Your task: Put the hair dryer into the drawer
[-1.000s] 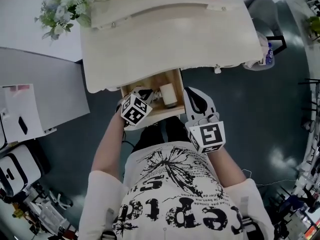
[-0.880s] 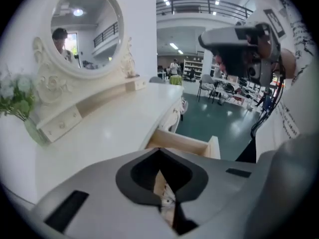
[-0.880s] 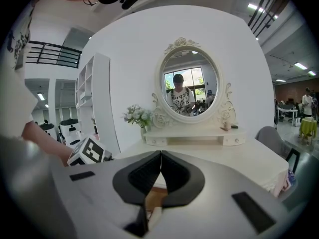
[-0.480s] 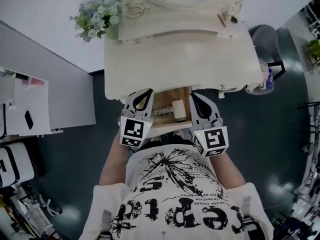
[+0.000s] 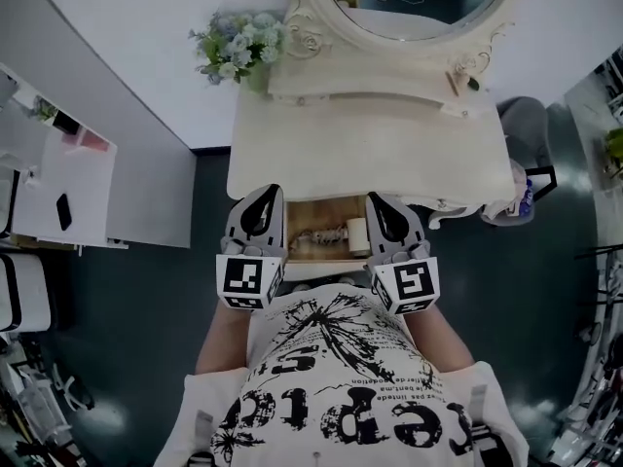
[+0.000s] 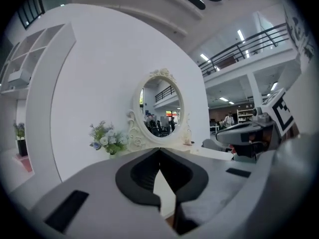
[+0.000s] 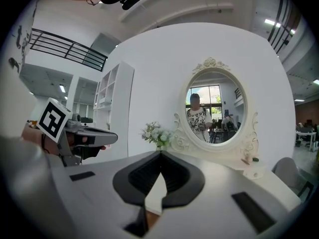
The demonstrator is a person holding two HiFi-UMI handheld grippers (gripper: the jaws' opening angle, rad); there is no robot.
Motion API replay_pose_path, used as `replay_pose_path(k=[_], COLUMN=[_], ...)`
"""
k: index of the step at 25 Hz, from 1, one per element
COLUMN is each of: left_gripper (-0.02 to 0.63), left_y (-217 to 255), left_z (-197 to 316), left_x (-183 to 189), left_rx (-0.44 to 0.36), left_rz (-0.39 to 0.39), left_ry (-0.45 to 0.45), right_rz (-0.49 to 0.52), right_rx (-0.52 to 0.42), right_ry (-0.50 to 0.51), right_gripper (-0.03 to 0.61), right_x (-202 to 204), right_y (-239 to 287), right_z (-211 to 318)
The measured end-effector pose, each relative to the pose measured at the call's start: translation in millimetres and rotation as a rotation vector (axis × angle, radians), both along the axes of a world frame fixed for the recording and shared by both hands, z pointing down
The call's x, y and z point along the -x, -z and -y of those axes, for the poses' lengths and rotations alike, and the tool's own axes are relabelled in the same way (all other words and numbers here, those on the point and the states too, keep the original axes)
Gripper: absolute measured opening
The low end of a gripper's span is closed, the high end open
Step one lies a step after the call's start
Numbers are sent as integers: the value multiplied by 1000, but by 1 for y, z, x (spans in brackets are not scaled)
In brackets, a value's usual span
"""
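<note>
Wooden open drawer (image 5: 300, 248) held the cream hair dryer (image 5: 356, 233); left hand-held gripper (image 5: 264, 195) and right hand-held gripper (image 5: 381, 202) had risen clear, both closed and empty. Placement looked done.

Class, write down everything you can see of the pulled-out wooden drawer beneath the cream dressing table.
The wooden drawer stands pulled out from under the cream dressing table, towards the person. Its inside looks like light brown wood and its front edge is pale. In it lie a pale cylinder at the right and a coiled cord-like thing beside it. What they are is unclear. The left gripper and right gripper, tongs shut, show on either side of it.
</note>
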State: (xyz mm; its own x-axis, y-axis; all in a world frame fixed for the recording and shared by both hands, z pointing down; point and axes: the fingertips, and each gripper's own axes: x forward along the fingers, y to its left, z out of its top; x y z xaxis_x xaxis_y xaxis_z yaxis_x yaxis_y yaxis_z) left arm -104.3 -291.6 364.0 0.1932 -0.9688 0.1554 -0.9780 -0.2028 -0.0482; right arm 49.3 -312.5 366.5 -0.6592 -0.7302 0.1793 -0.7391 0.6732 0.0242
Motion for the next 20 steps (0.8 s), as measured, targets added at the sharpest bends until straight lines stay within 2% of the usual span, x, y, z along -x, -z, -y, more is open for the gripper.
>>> replay_pose_path(k=[9,20], left_gripper=[21,21], left_y=[13,21], left_z=[-14,-21], left_x=[1,-8], left_rx=[-24,-35], left_rz=[14,8], left_ry=[17,11], right_rz=[32,29], right_rx=[-28,-13], right_ry=[-15,-10], right_gripper=[17,17], right_x=[0,-4], right_y=[11,10], right_z=[-8,-14])
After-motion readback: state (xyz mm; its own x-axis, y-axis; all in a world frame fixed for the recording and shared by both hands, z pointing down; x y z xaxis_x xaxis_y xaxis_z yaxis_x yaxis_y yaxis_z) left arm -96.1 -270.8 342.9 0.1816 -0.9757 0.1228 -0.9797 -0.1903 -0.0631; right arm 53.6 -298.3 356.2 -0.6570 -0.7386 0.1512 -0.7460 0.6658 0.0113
